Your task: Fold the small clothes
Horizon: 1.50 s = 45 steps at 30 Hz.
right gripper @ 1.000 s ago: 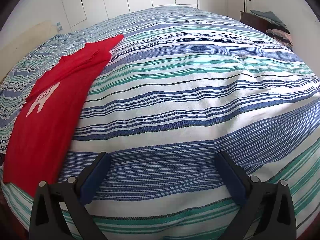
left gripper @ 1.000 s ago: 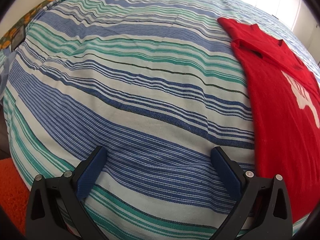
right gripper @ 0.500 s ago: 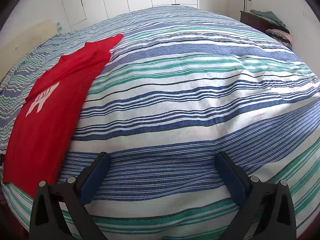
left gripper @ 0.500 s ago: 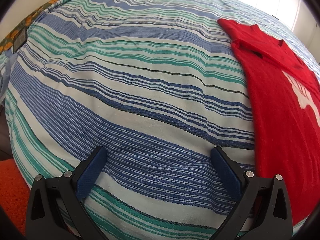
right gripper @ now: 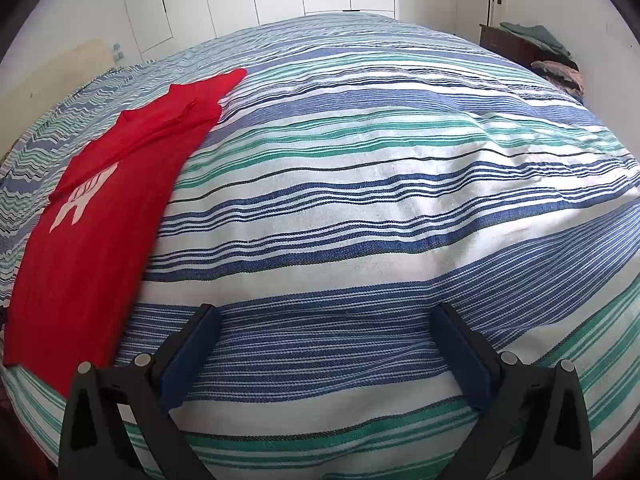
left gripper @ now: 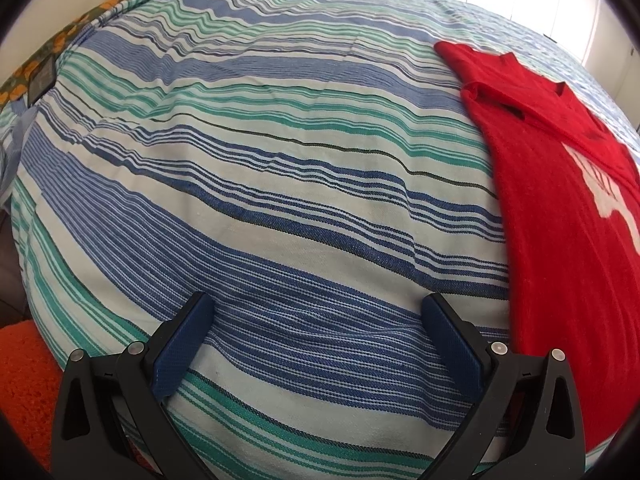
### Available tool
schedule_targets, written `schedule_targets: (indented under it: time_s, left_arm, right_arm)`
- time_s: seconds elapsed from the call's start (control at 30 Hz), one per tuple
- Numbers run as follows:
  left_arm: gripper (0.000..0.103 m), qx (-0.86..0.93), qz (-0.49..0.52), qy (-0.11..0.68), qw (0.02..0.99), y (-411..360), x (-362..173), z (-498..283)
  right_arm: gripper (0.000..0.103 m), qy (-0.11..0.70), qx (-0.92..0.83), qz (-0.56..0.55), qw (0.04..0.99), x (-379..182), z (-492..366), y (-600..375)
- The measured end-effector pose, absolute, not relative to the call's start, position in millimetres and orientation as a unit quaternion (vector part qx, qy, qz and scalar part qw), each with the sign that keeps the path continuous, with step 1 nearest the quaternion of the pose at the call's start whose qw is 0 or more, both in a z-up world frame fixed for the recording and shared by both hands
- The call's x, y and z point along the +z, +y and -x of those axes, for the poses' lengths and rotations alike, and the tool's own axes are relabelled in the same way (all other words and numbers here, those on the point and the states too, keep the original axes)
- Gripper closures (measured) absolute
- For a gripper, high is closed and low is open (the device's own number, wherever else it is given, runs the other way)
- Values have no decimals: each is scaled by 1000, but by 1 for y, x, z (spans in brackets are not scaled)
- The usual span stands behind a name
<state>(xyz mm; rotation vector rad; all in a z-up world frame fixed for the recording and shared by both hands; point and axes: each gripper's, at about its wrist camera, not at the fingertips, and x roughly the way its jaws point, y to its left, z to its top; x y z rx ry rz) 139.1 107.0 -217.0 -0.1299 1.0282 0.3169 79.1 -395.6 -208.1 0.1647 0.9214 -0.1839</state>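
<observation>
Left wrist view cuts off the red shirt (left gripper: 560, 216) at the right edge; both grippers (left gripper: 316, 320) (right gripper: 326, 330) have jaws apart over the bed (right gripper: 380, 168).

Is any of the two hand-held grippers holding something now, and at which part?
Nothing is held. The left hand-held gripper and the right hand-held gripper are both open over the striped bedcover; the red shirt lies untouched.

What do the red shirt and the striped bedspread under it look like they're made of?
Red shirt: looks like a soft knit, likely cotton jersey, matte, with fine lengthwise ribbing and a white print. Striped bedspread: a coarser woven cotton-like cloth, matte, with visible thread texture in its blue bands. Fibre content can't be confirmed.
</observation>
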Motion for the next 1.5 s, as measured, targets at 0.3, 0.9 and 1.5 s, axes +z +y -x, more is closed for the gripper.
schedule_targets:
  time_s: [0.3,0.9,1.5]
  left_arm:
    - [3,-61,174,510,840,85,-160,-100]
    - [100,-176,301,518,781,71,-120,-161]
    - [45,12,284,523,804,90,-163,-468]
  right_arm:
    - [1,444,24,-205,872,-147,-66,-404]
    - [98,534,218,-276,769,-152,-118,-348]
    - [44,462,106,-300,828,-173,-462,-361]
